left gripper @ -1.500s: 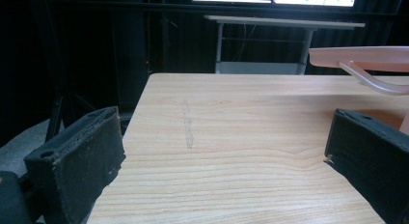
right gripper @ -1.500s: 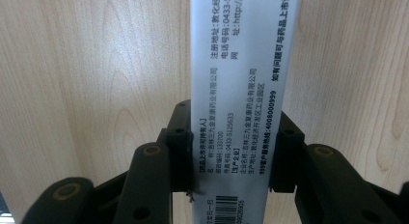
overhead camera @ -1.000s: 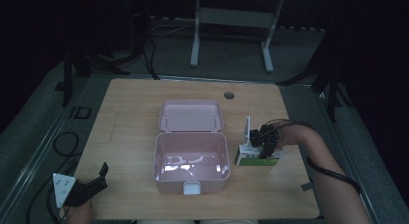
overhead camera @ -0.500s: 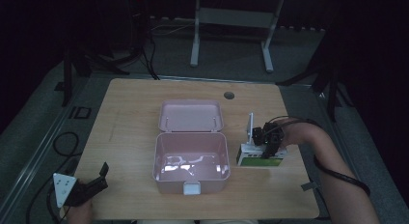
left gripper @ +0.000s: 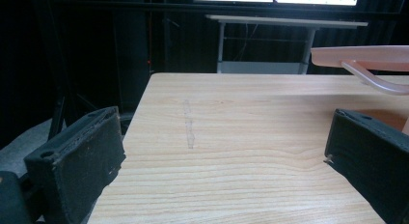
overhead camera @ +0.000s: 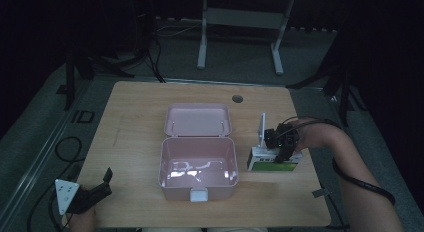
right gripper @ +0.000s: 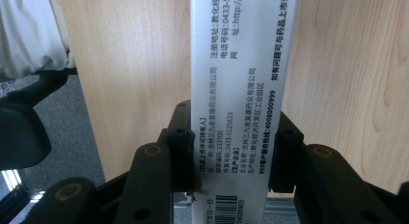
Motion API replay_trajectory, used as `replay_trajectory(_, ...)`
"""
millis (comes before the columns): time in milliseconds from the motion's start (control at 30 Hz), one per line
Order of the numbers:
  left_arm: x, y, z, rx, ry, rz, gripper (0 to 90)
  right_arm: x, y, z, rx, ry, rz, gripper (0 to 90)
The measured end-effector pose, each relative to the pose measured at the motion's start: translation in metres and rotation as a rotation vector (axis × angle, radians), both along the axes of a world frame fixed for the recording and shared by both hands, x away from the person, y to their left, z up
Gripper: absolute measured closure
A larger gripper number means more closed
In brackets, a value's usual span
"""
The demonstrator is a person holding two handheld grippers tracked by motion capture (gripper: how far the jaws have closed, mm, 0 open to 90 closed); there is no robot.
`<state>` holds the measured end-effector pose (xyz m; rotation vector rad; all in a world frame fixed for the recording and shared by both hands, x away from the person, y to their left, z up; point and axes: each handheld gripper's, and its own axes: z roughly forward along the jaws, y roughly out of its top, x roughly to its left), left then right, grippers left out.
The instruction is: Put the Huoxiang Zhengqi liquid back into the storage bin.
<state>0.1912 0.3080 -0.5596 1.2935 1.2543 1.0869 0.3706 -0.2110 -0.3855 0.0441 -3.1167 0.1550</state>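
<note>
A white and green medicine box (overhead camera: 270,163) hangs a little above the table's right side, with my right gripper (overhead camera: 282,142) shut on it from above. In the right gripper view the pads press both long sides of the box (right gripper: 238,64), whose white face carries black print and a barcode, and my right gripper (right gripper: 231,137) points down at the wood. A pink lunch box (overhead camera: 162,162) stands open and empty at the table's middle, its lid (overhead camera: 197,119) lying back. My left gripper (overhead camera: 100,184) rests open at the near left corner; its jaws (left gripper: 222,151) hold nothing.
The wooden table (overhead camera: 135,122) has a round cable hole (overhead camera: 237,98) at the far edge. The pink lid's rim and handle (left gripper: 366,57) reach into the left gripper view at upper right. A desk frame (overhead camera: 240,22) stands behind the table, and cables lie on the floor at left.
My right gripper has risen slightly with the medicine box and drifted a bit to the right. The left gripper and the pink box have stayed put.
</note>
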Motion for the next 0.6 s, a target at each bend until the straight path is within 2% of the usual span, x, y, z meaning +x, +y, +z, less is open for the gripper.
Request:
replay_trajectory(367,0.0,-0.001,0.0,0.005,0.0,0.001,0.4,-0.006,0.003,0.025,0.001,-0.026,-0.029,62.2)
replay_trajectory(433,0.001,-0.001,0.0,0.005,-0.001,0.001,0.4,-0.008,0.005,0.036,0.018,-0.036,-0.037,62.1)
replay_trajectory(600,0.001,-0.001,0.0,0.005,-0.001,0.001,0.4,-0.013,0.013,0.053,0.041,-0.052,-0.03,62.2)
